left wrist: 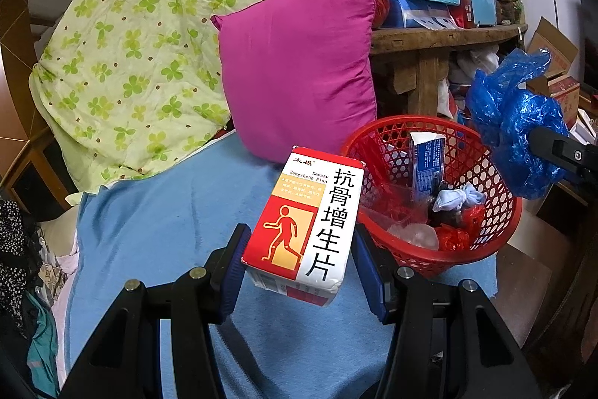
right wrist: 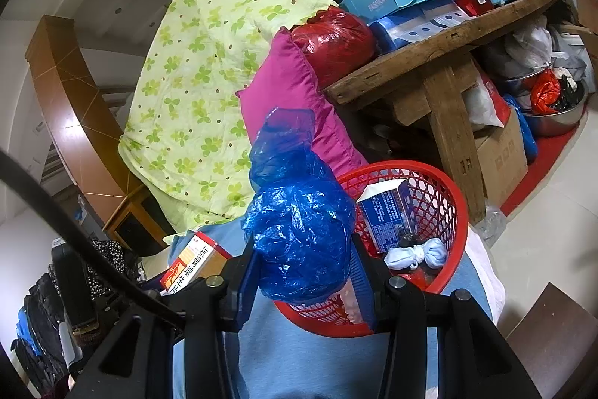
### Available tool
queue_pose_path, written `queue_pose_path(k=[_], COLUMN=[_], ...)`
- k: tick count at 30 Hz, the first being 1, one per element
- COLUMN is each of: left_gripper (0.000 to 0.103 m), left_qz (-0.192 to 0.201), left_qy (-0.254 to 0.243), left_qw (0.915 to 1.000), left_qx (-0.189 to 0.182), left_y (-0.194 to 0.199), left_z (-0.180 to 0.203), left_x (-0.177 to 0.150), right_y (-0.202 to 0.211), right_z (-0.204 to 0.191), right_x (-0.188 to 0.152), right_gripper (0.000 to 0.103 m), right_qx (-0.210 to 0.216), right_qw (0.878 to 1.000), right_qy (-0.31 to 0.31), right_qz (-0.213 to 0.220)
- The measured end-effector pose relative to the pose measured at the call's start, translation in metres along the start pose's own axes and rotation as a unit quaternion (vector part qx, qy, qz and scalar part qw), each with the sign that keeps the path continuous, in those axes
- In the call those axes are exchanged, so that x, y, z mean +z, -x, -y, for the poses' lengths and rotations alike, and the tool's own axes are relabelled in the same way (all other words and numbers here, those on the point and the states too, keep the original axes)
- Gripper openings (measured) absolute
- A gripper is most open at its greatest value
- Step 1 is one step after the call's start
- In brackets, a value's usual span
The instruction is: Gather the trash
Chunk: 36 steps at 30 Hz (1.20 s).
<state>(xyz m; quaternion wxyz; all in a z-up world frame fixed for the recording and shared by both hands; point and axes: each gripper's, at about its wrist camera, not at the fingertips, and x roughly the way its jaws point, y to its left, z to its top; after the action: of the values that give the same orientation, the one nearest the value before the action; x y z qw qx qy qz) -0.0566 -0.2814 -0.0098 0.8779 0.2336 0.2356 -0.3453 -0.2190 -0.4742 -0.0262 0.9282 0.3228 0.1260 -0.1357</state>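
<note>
A red and white medicine box (left wrist: pixel 310 212) stands between the blue pads of my left gripper (left wrist: pixel 299 260), which is shut on it just above the blue sheet (left wrist: pixel 168 219). To its right sits a red mesh basket (left wrist: pixel 467 249) holding a blue carton (left wrist: pixel 428 163), a knotted white wad (left wrist: pixel 459 199) and red plastic scraps. My right gripper (right wrist: pixel 306 272) is shut on a crumpled blue plastic bag (right wrist: pixel 299 223), held over the basket's near rim (right wrist: pixel 459 212). The bag (left wrist: pixel 515 122) also shows at the right edge of the left wrist view. The medicine box (right wrist: pixel 194 260) appears low at the left.
A magenta pillow (left wrist: pixel 299 70) and a green clover quilt (left wrist: pixel 142 43) lie behind the basket. A rough wooden bench (right wrist: pixel 441 62) stacked with blue and red boxes stands to the right, with a cardboard box (right wrist: pixel 501 156) and a metal bowl (right wrist: pixel 557 118) beneath. Clothes are heaped at the left.
</note>
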Motion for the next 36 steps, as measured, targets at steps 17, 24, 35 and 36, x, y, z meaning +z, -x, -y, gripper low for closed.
queue_pose_path(k=[17, 24, 35, 36], left_gripper=[0.057, 0.057, 0.057, 0.057], left_qz=[-0.004, -0.008, -0.013, -0.014], left_qy=[-0.003, -0.009, -0.015, -0.016], left_qw=[0.9999, 0.9998, 0.9996, 0.9996], left_qx=[-0.013, -0.015, -0.018, -0.017], left_y=[-0.010, -0.014, -0.021, -0.021], left_z=[0.017, 0.025, 0.029, 0.030], left_x=[0.007, 0.009, 0.011, 0.011], right_y=[0.000, 0.000, -0.005, -0.005], right_z=[0.021, 0.031, 0.042, 0.043], right_x=[0.004, 0.003, 0.002, 0.002], right_gripper=[0.047, 0.047, 0.047, 0.047], right_qx=[-0.018, -0.021, -0.025, -0.025], right_qw=[1.000, 1.000, 0.999, 0.999], right_qy=[-0.010, -0.018, -0.029, -0.029], right_qz=[-0.005, -0.007, -0.010, -0.010])
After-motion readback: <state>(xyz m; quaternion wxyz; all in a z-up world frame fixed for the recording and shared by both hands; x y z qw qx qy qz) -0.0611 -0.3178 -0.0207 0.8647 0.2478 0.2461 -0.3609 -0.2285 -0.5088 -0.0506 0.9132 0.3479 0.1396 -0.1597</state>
